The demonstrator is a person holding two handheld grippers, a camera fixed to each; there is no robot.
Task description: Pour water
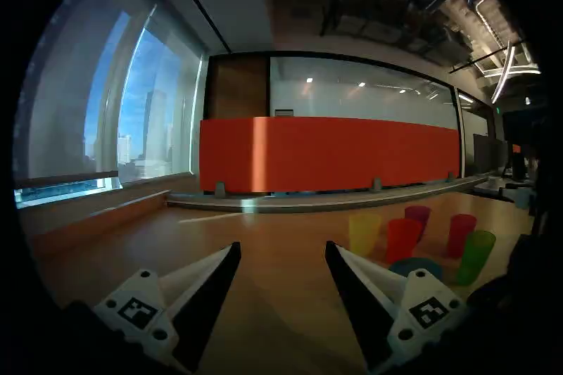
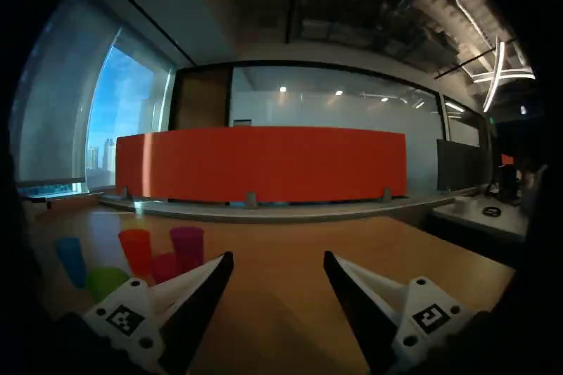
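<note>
Several coloured plastic cups stand in a cluster on the wooden table [image 1: 281,227]. In the left gripper view they are to the right of my fingers: a yellow cup [image 1: 364,233], an orange cup [image 1: 402,239], a purple cup [image 1: 418,216], a red cup [image 1: 461,233], a green cup [image 1: 476,255] and a low blue cup [image 1: 415,267]. My left gripper [image 1: 281,248] is open and holds nothing. In the right gripper view the cluster lies to the left: a blue cup [image 2: 70,259], an orange cup [image 2: 135,249], a purple cup [image 2: 187,246], a green cup [image 2: 105,281]. My right gripper [image 2: 278,259] is open, with nothing between its fingers.
An orange divider panel [image 1: 331,153] stands along the table's far edge [image 2: 281,212]. Large windows [image 1: 141,129] run along the left side. A second desk with dark items [image 2: 485,212] sits at the far right. Bare wooden tabletop [image 2: 281,269] stretches ahead of both grippers.
</note>
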